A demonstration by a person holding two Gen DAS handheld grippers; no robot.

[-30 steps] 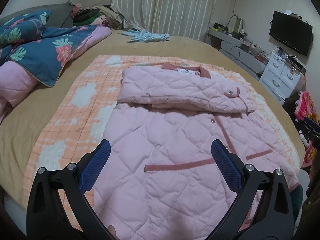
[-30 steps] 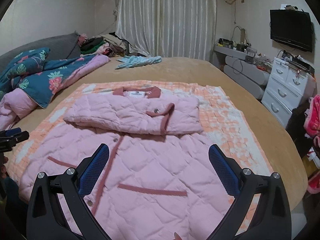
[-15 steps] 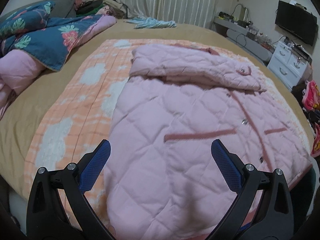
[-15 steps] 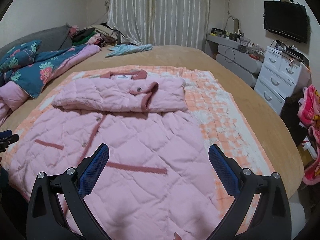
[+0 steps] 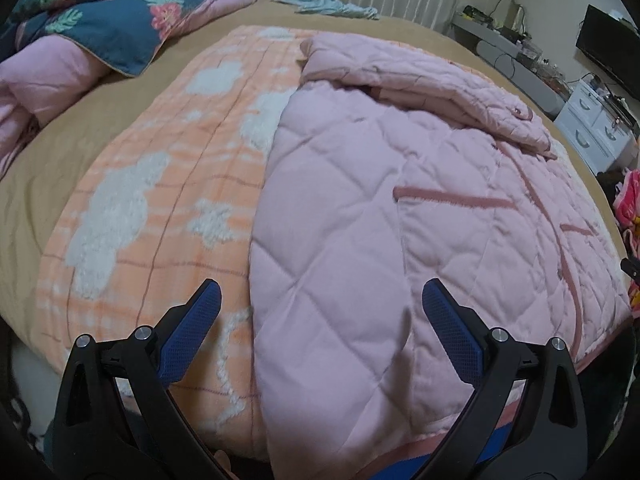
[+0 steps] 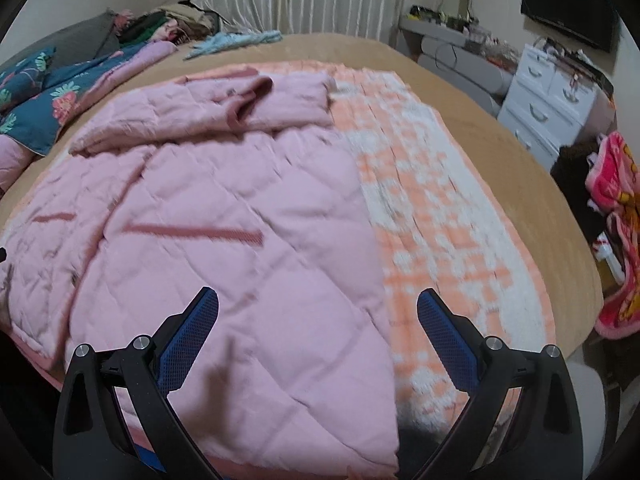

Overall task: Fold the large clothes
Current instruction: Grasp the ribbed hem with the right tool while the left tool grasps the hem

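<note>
Pink quilted coat [image 5: 400,216] [image 6: 224,240] is lying flat on the orange-and-white blanket [image 5: 160,184] [image 6: 432,216] near the bed's [image 5: 60,152] near edge, sleeves folded across its chest. Left gripper [image 5: 320,304] is hovering over the coat's left hem corner, jaws wide apart. Right gripper [image 6: 318,308] is hanging over the right hem corner, jaws likewise spread and holding nothing.

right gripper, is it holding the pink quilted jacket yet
No, the right gripper is wide open with both blue pads apart above the pink quilted jacket, and no fabric sits between them.
</note>
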